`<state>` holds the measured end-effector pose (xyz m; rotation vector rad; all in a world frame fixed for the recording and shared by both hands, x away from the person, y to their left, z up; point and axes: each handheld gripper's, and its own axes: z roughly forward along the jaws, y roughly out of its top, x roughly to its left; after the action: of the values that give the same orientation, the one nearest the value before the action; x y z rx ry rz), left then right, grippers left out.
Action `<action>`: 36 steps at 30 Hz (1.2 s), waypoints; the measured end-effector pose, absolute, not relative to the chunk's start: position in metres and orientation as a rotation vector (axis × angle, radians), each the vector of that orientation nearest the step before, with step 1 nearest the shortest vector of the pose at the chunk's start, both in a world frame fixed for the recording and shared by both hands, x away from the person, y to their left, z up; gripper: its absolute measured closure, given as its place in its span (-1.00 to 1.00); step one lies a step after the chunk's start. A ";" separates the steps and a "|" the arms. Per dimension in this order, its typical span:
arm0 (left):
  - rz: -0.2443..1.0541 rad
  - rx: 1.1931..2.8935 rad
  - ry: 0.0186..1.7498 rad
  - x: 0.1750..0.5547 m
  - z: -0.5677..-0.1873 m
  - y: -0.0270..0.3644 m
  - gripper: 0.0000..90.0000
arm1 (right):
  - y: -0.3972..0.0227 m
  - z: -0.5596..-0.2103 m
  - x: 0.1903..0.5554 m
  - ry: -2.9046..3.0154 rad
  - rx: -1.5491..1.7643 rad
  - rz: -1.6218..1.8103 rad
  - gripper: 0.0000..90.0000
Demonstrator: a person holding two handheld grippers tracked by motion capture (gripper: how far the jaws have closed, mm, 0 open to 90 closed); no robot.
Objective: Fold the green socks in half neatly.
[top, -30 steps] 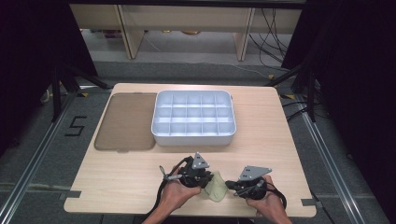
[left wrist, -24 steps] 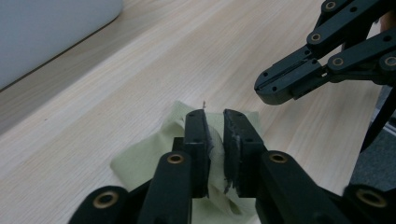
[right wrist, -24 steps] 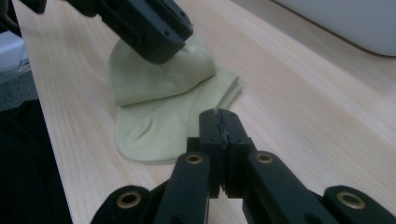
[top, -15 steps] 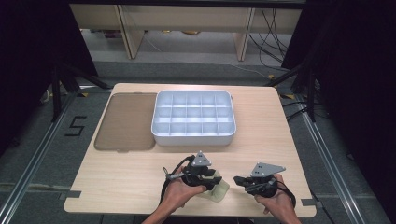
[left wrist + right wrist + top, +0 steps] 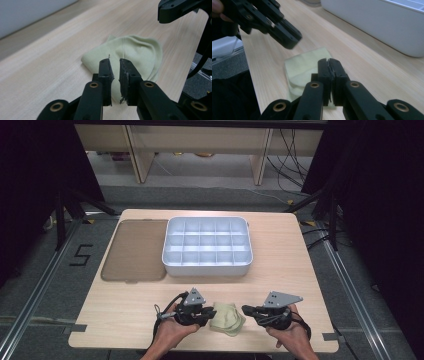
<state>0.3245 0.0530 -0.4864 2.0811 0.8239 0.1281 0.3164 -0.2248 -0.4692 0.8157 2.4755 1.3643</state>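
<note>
Pale green cloth (image 5: 226, 319) folded, rumpled; left fingers (image 5: 114, 72) just closing, empty; right fingers (image 5: 329, 75) closed, empty.

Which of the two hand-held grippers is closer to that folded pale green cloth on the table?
The left. The left gripper sits right at the folded pale green cloth's left edge, jaws nearly closed. The right gripper sits apart to its right, jaws shut, with bare wood between.

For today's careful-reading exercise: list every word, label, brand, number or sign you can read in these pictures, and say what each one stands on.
"5": a dark figure marked on the grey floor left of the table, seen in the high view.
No other text can be read: the white compartment tray, the brown lid, the pale green cloth and both grippers bear no legible marking.
</note>
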 end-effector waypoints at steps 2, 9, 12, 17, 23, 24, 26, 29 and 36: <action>0.122 2.094 0.828 0.324 -0.491 0.050 0.77 | -0.217 -0.470 0.316 2.499 0.793 1.360 0.96; 0.141 2.179 0.793 0.325 -0.504 0.039 0.80 | -0.191 -0.482 0.317 2.592 0.710 1.256 0.96; 0.151 2.185 0.809 0.324 -0.508 0.038 0.80 | -0.189 -0.489 0.319 2.623 0.718 1.211 0.96; 0.164 2.191 0.797 0.323 -0.509 0.038 0.82 | -0.197 -0.504 0.321 2.668 0.768 1.093 0.99; 0.156 2.195 0.799 0.319 -0.507 0.036 0.82 | -0.197 -0.496 0.323 2.629 0.779 1.128 0.99; 0.172 2.212 0.778 0.320 -0.506 0.036 0.81 | -0.198 -0.493 0.324 2.614 0.781 1.141 0.99; 0.160 2.185 0.797 0.321 -0.501 0.036 0.80 | -0.198 -0.487 0.328 2.564 0.782 1.161 0.99; 0.198 2.154 0.794 0.331 -0.492 0.033 0.80 | -0.198 -0.489 0.335 2.565 0.781 1.143 0.99; 0.217 2.187 0.824 0.357 -0.500 0.023 0.81 | -0.200 -0.495 0.340 2.579 0.812 1.083 0.99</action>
<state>0.3566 0.0230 -0.5004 2.1866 0.8237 0.2172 0.3398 -0.2001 -0.4952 0.8118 2.5788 1.0829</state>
